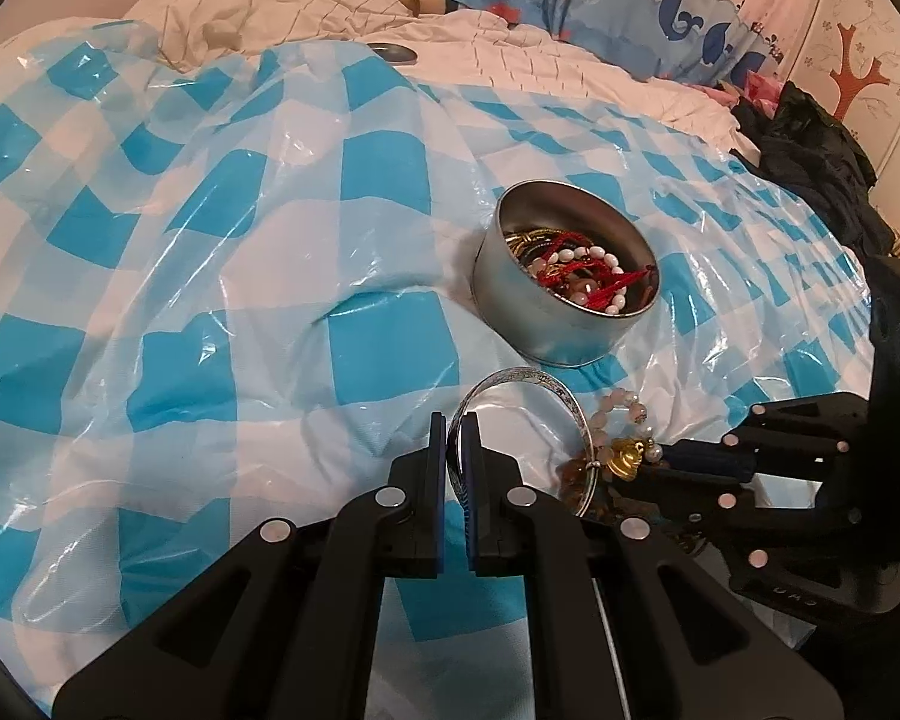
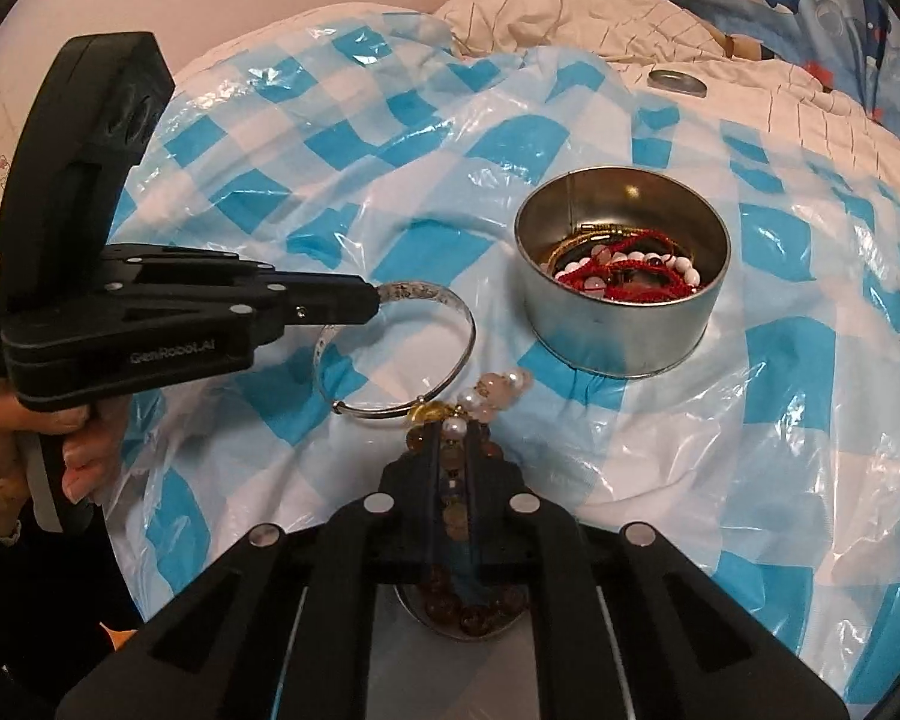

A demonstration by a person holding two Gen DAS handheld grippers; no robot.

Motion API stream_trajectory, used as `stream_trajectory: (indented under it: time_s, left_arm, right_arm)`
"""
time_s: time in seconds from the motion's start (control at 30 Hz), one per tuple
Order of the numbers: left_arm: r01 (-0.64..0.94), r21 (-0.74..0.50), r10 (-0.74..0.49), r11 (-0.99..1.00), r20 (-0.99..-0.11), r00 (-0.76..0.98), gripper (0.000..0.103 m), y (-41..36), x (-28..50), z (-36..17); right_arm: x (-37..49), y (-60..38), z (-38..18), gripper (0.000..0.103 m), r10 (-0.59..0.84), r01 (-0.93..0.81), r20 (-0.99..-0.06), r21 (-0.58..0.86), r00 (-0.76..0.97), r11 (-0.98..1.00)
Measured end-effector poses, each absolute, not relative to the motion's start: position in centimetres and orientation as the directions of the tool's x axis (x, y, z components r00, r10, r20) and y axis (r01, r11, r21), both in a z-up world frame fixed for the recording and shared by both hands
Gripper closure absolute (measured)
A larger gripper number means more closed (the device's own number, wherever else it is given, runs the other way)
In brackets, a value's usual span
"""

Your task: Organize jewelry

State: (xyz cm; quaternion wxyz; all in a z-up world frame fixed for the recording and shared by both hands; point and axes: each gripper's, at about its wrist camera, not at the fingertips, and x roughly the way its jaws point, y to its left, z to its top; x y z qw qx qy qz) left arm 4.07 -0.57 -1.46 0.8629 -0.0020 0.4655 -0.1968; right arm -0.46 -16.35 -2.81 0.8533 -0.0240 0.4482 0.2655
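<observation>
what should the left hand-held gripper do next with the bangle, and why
Probably lift the silver bangle and carry it over to the open tin. The left hand-held gripper is already shut on its rim, and the tin, just beyond, already holds other jewelry. The right hand-held gripper is closed on the beads.

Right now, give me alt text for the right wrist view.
The right hand-held gripper is shut on a beaded bracelet, while the left hand-held gripper holds a silver bangle beside an open round tin of jewelry on a blue-checked plastic sheet.
</observation>
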Motion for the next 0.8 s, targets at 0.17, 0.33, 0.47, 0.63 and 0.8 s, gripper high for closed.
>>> stream_trajectory:
  time_s: [0.17,0.33,0.47,0.63,0.8]
  left_arm:
    - [0.338,-0.179,-0.335,0.924,-0.805,0.49,0.099,-0.6,4.1,-1.5]
    - [0.337,-0.169,-0.327,0.926,-0.806,0.494,0.099,-0.7,4.2,-1.6]
    - [0.341,-0.158,-0.321,0.927,-0.806,0.498,0.097,-0.8,4.2,-1.5]
    - [0.344,-0.144,-0.311,0.928,-0.807,0.501,0.097,-1.0,4.2,-1.5]
    - [0.345,-0.132,-0.303,0.929,-0.808,0.506,0.097,-1.1,4.2,-1.4]
  right_arm:
    - [-0.1,-17.8,-2.0,0.094,0.425,-0.433,-0.76,0.21,0.492,0.877]
    - [0.7,-19.9,-1.4,0.094,0.401,-0.361,-0.748,0.228,0.529,0.904]
    - [0.9,-20.4,-1.5,0.094,0.387,-0.334,-0.751,0.234,0.535,0.913]
    - [1.0,-20.5,-1.7,0.094,0.379,-0.324,-0.757,0.232,0.532,0.917]
    - [1.1,-20.8,-1.9,0.094,0.365,-0.301,-0.763,0.232,0.533,0.925]
